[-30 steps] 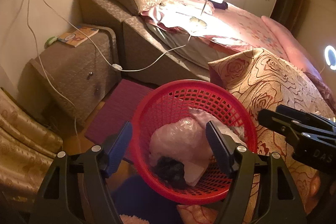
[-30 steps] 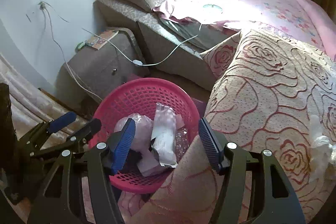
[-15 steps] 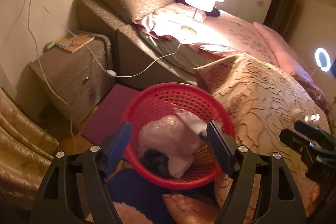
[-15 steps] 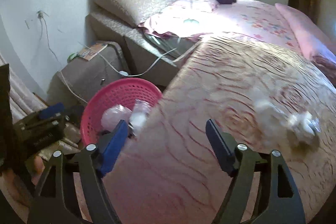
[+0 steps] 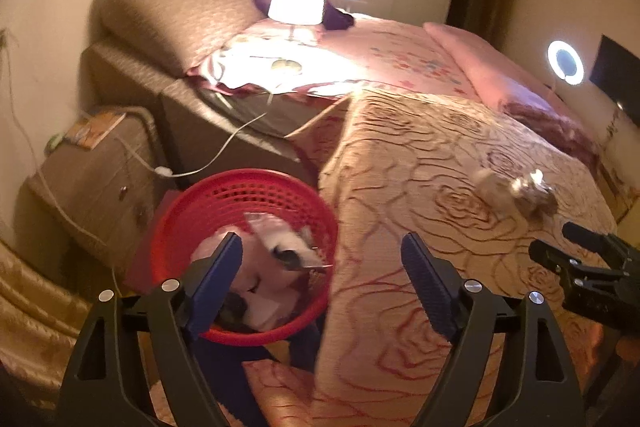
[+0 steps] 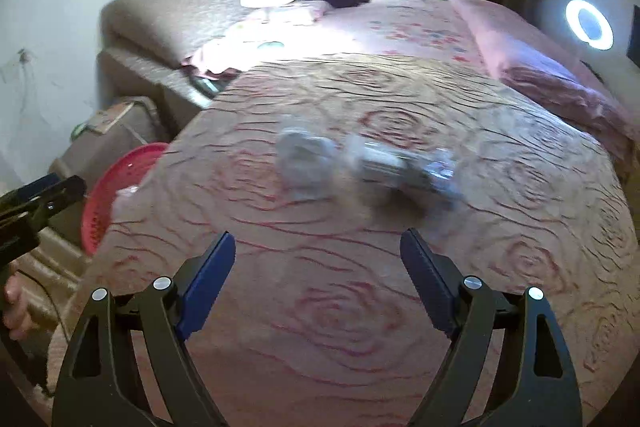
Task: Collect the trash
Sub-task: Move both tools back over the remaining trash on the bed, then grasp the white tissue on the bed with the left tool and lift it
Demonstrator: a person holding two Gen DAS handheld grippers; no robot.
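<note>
Bedroom scene viewed along the fingers of both handheld grippers. The left gripper [image 5: 322, 259] hangs over the near rim of the red basket [image 5: 244, 187], which stands on the floor against the left side of the bed, between the bed and a padded nightstand [image 5: 100, 183]; its jaws are opening and stand wide, with nothing between them. The basket already holds crumpled plastic bags and wrappers [image 5: 276, 247]. The right gripper [image 6: 318, 259] is aimed across the rose-patterned quilt [image 6: 360, 307]; its jaws are likewise opening, wide apart and empty. Ahead of it, toward the middle of the quilt and well clear of its edges, lies the remaining trash [image 6: 360, 167]: a pale crumpled lump beside what looks like a clear wrapper or bottle, too blurred to name with certainty. In the left view the same trash [image 5: 516, 187] appears toward the far right side of the quilt, beyond the right gripper's black tip. The step in hand appears to be the reach for the next piece, the grippers being empty and the basket partly filled. The next move calls for carrying the right gripper forward and down until the open fingers straddle the lump, closing on it without pinching the quilt beneath, then bringing it back over the left edge of the bed to the basket.
</note>
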